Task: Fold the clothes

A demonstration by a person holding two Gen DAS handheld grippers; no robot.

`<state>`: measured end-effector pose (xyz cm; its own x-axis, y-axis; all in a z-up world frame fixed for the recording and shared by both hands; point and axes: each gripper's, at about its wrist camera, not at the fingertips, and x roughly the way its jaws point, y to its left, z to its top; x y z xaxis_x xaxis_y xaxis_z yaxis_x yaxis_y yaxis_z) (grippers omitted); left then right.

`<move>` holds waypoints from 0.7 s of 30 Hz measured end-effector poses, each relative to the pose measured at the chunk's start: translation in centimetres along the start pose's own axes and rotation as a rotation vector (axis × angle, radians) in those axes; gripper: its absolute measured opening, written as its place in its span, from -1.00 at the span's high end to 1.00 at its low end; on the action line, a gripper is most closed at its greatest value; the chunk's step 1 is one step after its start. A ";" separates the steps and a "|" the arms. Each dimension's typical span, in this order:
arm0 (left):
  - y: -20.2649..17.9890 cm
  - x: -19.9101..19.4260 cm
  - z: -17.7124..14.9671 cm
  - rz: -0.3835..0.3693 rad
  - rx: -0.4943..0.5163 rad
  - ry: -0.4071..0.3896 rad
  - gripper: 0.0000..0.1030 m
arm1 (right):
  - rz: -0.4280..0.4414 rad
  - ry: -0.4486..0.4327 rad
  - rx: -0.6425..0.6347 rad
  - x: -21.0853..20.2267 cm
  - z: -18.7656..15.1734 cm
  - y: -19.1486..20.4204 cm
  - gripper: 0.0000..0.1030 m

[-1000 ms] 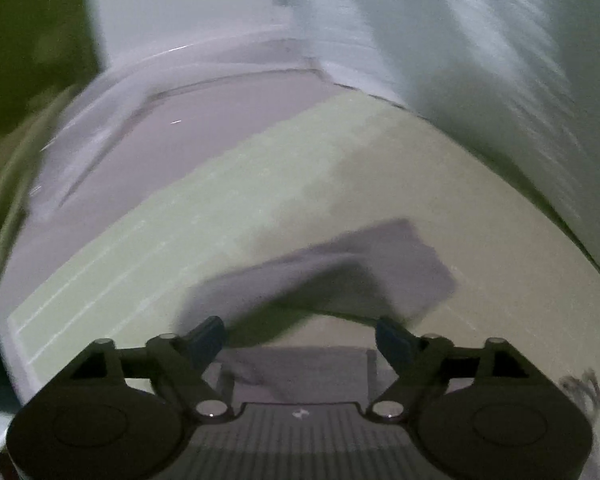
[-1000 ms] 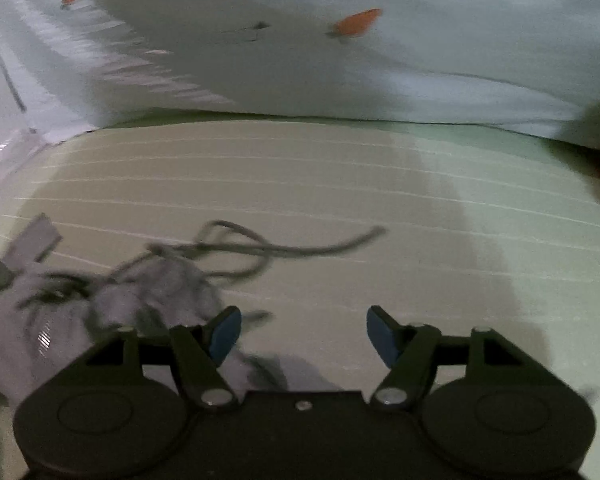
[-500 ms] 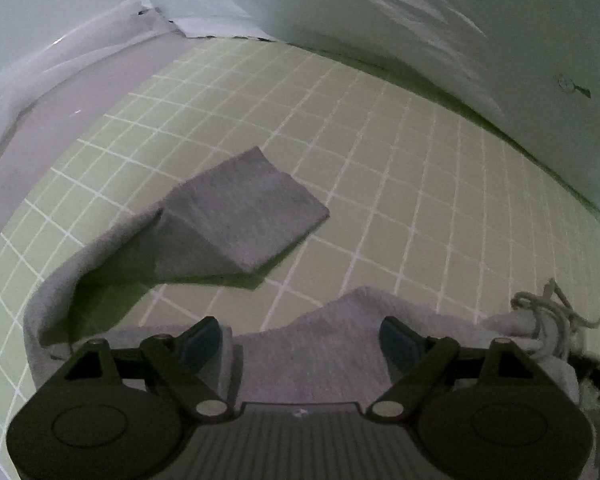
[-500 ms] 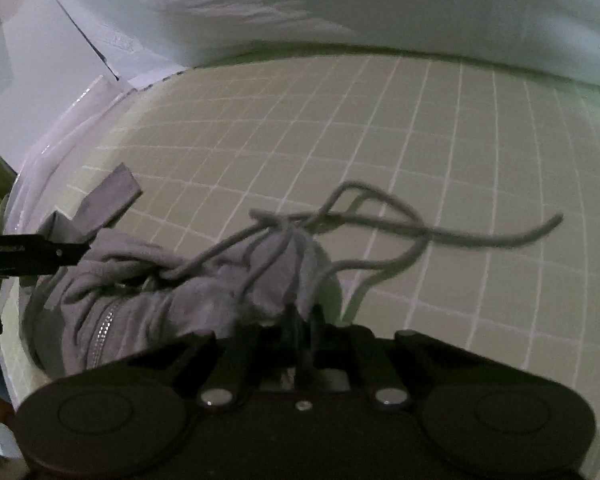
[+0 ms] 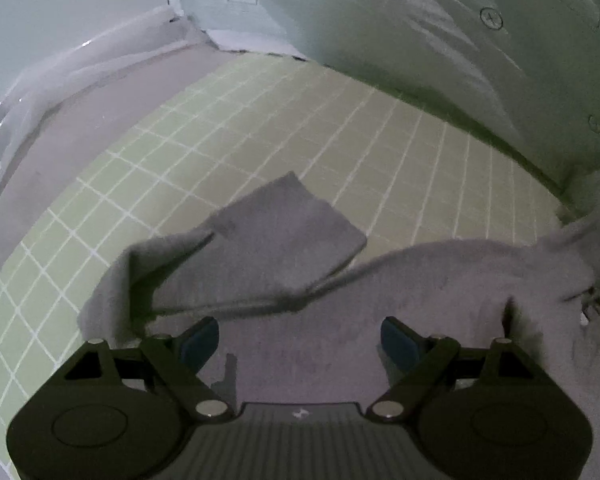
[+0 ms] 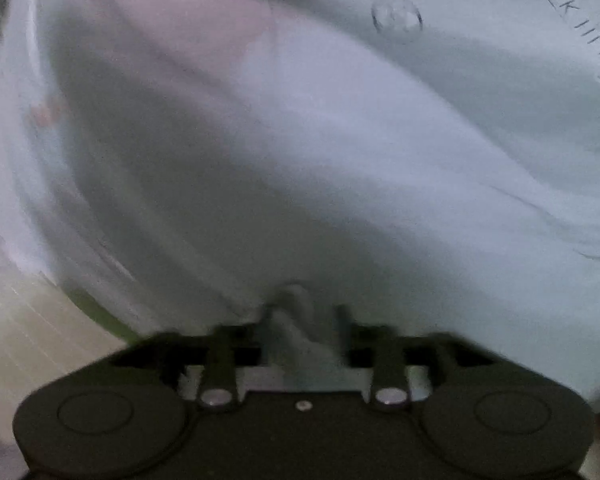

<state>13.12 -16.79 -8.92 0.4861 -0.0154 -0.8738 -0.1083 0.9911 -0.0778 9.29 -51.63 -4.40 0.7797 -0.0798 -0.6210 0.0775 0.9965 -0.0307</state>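
A grey garment (image 5: pixel 400 292) is lying rumpled and far from folded on the near part of the green grid mat (image 5: pixel 260 132), one flap turned over at the left, while the left gripper (image 5: pixel 300 338) is hovering spread above it and the right gripper (image 6: pixel 300 312), blurred, is looking pressed together on a pale scrap I cannot identify.

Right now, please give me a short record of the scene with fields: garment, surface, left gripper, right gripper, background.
garment: grey garment, crumpled, one flap folded over
surface: green grid mat, garment lies on it
left gripper: left gripper open, above the grey fabric, holding nothing
right gripper: right gripper looks shut; view blurred, what it holds cannot be told
background: white plastic sheet fills the right wrist view
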 end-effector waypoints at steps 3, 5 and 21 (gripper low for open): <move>0.0 0.0 -1.0 0.003 0.010 0.032 -0.72 | -0.066 0.003 0.046 -0.5 -0.8 -1.1 -0.17; 0.2 -0.1 -1.8 -0.001 0.006 0.044 -0.72 | -0.110 0.004 0.077 -0.8 -1.3 -1.9 -0.29; -3.0 -5.9 -8.1 -0.096 0.156 0.025 -0.80 | -0.279 0.169 0.394 -16.1 -19.8 -6.3 -0.62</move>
<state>3.58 -20.77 -7.40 0.4657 -0.1124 -0.8777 0.0742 0.9934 -0.0879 -16.10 -56.17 -9.70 0.5872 -0.3036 -0.7504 0.5216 0.8508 0.0639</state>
